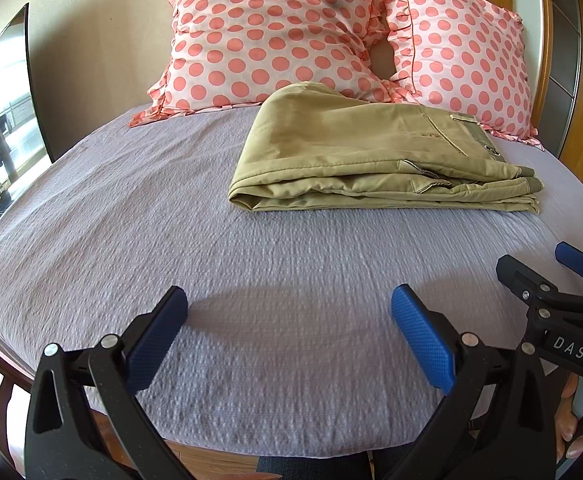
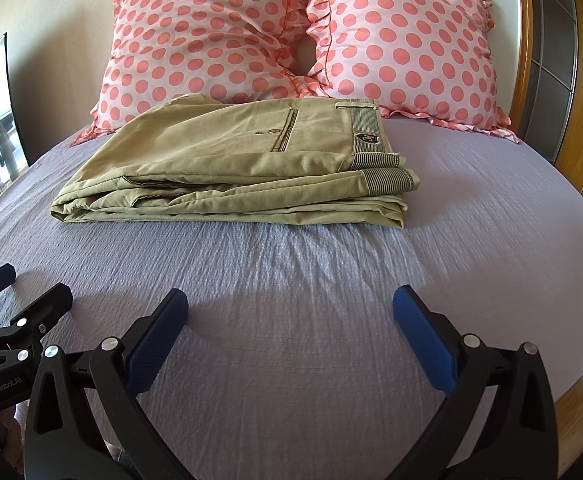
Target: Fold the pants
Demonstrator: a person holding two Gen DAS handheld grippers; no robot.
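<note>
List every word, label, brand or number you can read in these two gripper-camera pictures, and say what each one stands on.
"DAS": white letters on the body of the right gripper, seen in the left wrist view.
"GenRobot.AI": small print on the body of the left gripper, seen in the right wrist view.
Crest patch on the striped waistband of the folded khaki pants: too small to read.
</note>
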